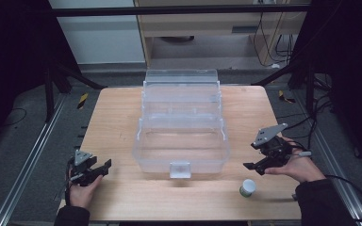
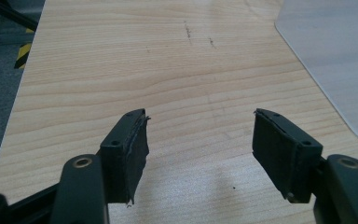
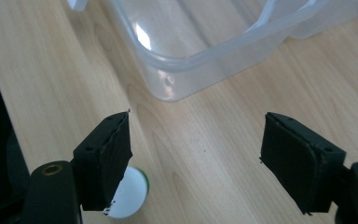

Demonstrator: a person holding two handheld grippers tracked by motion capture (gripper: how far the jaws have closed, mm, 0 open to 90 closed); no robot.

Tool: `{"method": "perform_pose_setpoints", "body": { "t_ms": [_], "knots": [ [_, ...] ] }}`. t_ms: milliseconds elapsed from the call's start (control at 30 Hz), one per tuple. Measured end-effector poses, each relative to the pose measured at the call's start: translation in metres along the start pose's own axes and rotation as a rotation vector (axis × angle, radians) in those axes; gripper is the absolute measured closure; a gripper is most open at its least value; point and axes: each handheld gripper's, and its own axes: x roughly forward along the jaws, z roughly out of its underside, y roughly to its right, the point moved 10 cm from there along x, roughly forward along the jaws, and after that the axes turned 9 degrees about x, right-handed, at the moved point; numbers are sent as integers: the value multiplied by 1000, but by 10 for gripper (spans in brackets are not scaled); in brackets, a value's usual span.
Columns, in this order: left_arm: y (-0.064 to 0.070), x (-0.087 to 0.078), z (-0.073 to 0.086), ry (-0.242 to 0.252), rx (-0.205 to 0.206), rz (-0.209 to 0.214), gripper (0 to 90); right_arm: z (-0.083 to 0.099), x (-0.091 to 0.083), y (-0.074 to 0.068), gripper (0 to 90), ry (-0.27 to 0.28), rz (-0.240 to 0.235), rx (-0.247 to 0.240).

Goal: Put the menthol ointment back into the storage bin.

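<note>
Near the front right of the table (image 1: 122,197), small white-capped jar (image 1: 247,187) standing upright, just below the right gripper (image 1: 254,165) and apart from it; in the right gripper view, jar (image 3: 128,193) partly tucked behind the one jaw. Jaws spread wide, nothing between them. Left gripper (image 1: 104,165) low at the front left, jaws also wide and empty, over bare wood beside the clear tiered box (image 1: 181,127).

Likely risk: approach slightly off-line, jaw clipping the cap and tipping the jar (light-looking, narrow base). Rolling toward the near table edge plausible, since the jar sits close to it. Second risk: swinging in from the box side and knocking the box's front corner (image 3: 168,88), which sits near the right gripper.

Open room: free wood between jar and box front, and to the jar's left along the front strip. Tight on the near edge and the right edge.
</note>
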Motion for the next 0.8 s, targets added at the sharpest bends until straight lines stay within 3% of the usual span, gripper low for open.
{"method": "perform_pose_setpoints", "body": {
  "t_ms": [800],
  "knots": [
    [1, 0, 0, -4, 11, 4, 353, 28, 17, -26, 270, -248, -92, -138]
  ]
}}
